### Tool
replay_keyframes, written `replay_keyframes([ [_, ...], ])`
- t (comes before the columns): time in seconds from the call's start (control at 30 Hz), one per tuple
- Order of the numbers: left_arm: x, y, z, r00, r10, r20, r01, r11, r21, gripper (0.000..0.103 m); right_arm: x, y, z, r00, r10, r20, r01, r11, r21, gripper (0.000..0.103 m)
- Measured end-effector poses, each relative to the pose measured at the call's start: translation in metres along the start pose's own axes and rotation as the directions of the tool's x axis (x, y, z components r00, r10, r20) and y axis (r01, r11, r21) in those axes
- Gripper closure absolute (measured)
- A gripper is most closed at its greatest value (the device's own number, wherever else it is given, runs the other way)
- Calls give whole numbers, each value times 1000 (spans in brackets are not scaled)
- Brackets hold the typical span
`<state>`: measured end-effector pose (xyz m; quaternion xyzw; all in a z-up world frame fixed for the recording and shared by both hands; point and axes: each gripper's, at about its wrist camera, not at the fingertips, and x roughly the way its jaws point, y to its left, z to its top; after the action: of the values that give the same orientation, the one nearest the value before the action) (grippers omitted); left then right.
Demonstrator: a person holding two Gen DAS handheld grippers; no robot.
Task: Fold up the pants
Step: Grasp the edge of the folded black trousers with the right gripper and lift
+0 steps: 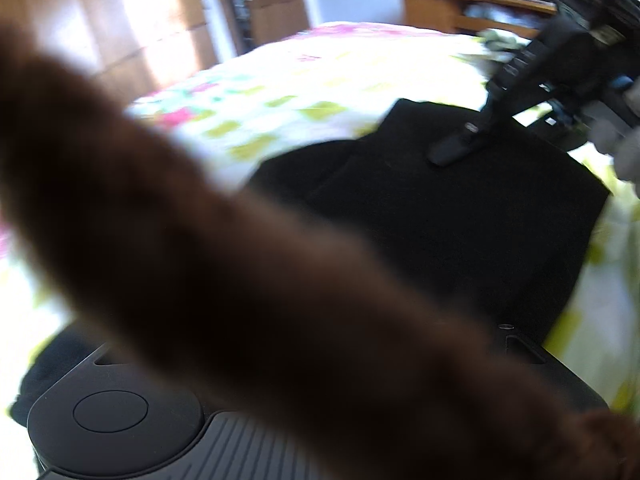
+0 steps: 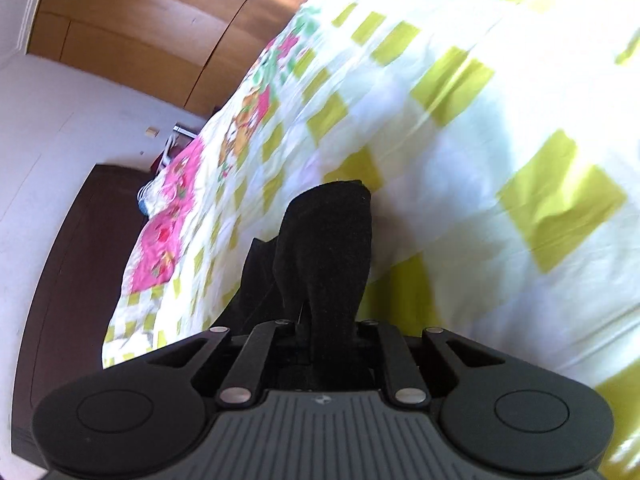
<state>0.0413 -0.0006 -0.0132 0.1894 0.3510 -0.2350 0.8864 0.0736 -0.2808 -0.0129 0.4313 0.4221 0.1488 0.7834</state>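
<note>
The black pants (image 1: 460, 208) lie partly folded on the patchwork bedspread (image 1: 304, 80). In the left wrist view a blurred brown band of cloth crosses close to the lens and hides my left gripper's fingers. My right gripper (image 1: 456, 148) comes in from the upper right with its tips on the pants' far part. In the right wrist view my right gripper (image 2: 324, 320) is shut on a fold of the black pants (image 2: 324, 240), which stands up between the fingers above the bedspread (image 2: 480, 120).
A wooden wardrobe (image 1: 120, 20) stands beyond the bed on the left. A wooden shelf unit (image 1: 472, 12) with small items stands at the far right. A dark wooden bed frame (image 2: 80, 248) edges the bed.
</note>
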Motion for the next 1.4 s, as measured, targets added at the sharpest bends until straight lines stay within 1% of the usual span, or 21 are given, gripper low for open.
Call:
replay_keyframes([
  [0.03, 3, -9, 3, 1000, -18, 5, 18, 1000, 7, 27, -5, -6, 1, 1000, -3, 12, 3, 1000, 15, 76],
  [0.13, 4, -28, 10, 999, -40, 6, 40, 999, 23, 27, -8, -15, -1, 999, -25, 32, 25, 1000, 6, 75],
  [0.2, -1, -35, 11, 999, -32, 4, 32, 999, 24, 27, -8, -19, -3, 1000, -9, 28, 8, 999, 33, 74],
  [0.23, -4, -37, 11, 1000, -23, 6, 23, 999, 29, 27, -8, -19, -4, 999, -6, 31, 5, 1000, 27, 74],
  [0.3, -10, -41, 11, 1000, 7, 21, -8, 999, 37, 27, -11, -17, -3, 999, -4, 34, 4, 1000, 4, 70],
  [0.37, -15, -42, 12, 998, 42, 36, -43, 999, 25, 27, -11, -18, -5, 999, 0, 34, 0, 1000, 5, 67],
  [0.53, -14, -45, 25, 989, 133, 69, -131, 991, -20, 27, -11, -34, -6, 1000, 15, 16, -16, 999, 30, 67],
  [0.6, -11, -42, 30, 982, 173, 73, -169, 984, -53, 27, -9, -34, -6, 1000, 23, 12, -23, 999, 22, 67],
  [0.67, -9, -33, 34, 982, 179, 57, -171, 978, -121, 27, -9, -36, -6, 1000, 28, 9, -28, 999, 16, 67],
  [0.73, 0, -26, 37, 974, 224, 17, -218, 961, -168, 27, -9, -37, -6, 999, 37, 6, -37, 999, 14, 67],
  [0.8, 10, -22, 37, 959, 282, -14, -280, 945, -170, 27, -9, -38, -7, 999, 45, 2, -45, 999, 15, 67],
  [0.87, 17, -18, 33, 946, 320, -51, -324, 929, -180, 27, -9, -39, -7, 999, 51, -2, -51, 999, 15, 67],
  [0.9, 20, -16, 32, 943, 328, -64, -334, 922, -193, 26, -9, -40, -8, 999, 54, -4, -53, 998, 16, 67],
  [0.97, 19, -10, 34, 943, 325, -69, -332, 919, -214, 26, -9, -41, -8, 998, 58, -5, -58, 998, 17, 67],
  [1.0, 19, -8, 38, 939, 336, -68, -343, 915, -210, 26, -9, -42, -8, 998, 60, -6, -59, 998, 17, 67],
  [1.1, 28, -3, 52, 915, 398, -68, -404, 898, -177, 25, -8, -44, -7, 997, 70, -10, -70, 997, 22, 67],
  [1.17, 39, 3, 56, 892, 444, -90, -453, 877, -162, 24, -8, -45, -7, 997, 79, -13, -79, 996, 29, 67],
  [1.2, 42, 7, 58, 889, 447, -100, -458, 871, -179, 24, -8, -46, -6, 997, 81, -15, -81, 996, 29, 67],
  [1.27, 44, 13, 60, 892, 437, -113, -452, 865, -219, 25, -8, -46, -6, 996, 84, -20, -83, 996, 30, 67],
  [1.3, 45, 12, 61, 892, 437, -118, -453, 865, -216, 25, -8, -46, -6, 996, 86, -22, -85, 996, 30, 67],
  [1.4, 46, 2, 60, 887, 447, -117, -461, 875, -147, 25, -8, -47, -6, 996, 84, -26, -83, 996, 22, 67],
])
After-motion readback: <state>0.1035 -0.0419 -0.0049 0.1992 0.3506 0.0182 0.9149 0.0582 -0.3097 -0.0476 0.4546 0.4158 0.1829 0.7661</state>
